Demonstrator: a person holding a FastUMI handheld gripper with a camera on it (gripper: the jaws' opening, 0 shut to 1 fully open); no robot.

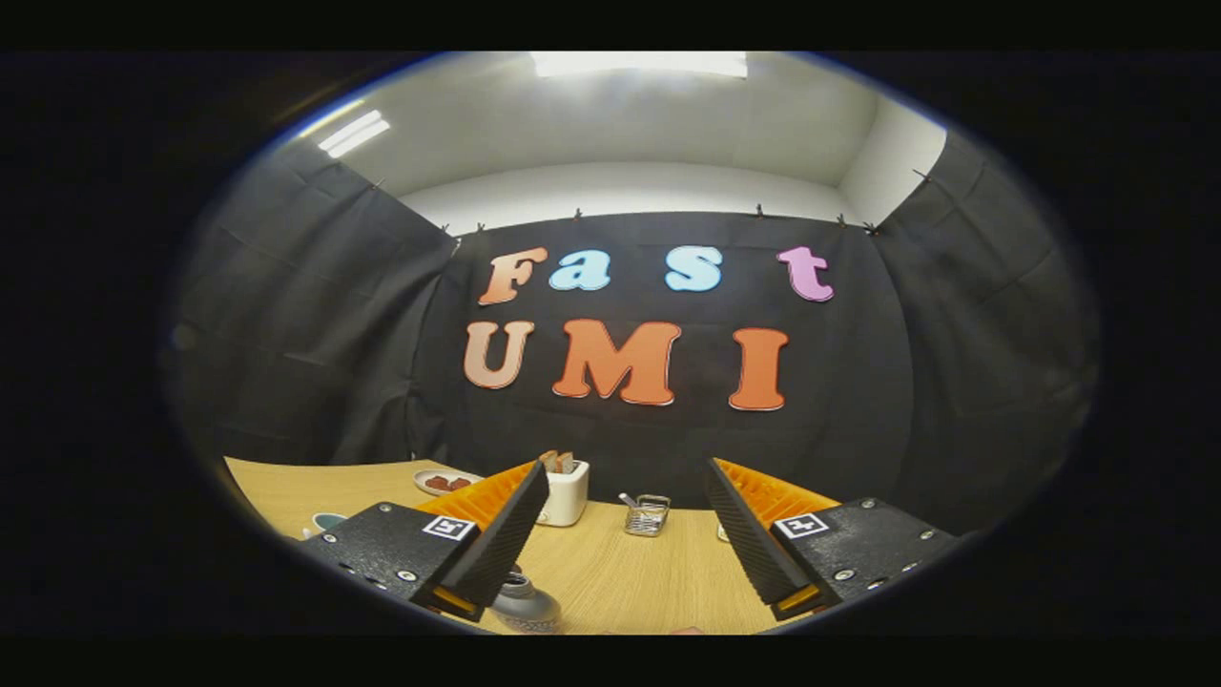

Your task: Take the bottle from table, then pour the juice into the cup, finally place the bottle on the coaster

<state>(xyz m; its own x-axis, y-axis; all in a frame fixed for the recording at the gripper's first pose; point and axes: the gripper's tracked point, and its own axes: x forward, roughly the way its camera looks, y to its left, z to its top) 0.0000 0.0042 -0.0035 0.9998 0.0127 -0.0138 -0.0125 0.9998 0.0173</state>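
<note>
Below, a grey capped bottle [525,606] sits beside the wide-spread tool [625,534].

No words, numbers or brand names can be read on anything on the table [610,572]. The only signs are two small square tags, one on the flat mount behind each finger of the gripper [627,468]: the left tag [448,527] and the right tag [801,525]. Each is a white square with a blocky black pattern, a coded mark and not lettering, and too small to make out further. The fingers stand spread well apart, pressing on nothing, with bare table between them.
</note>
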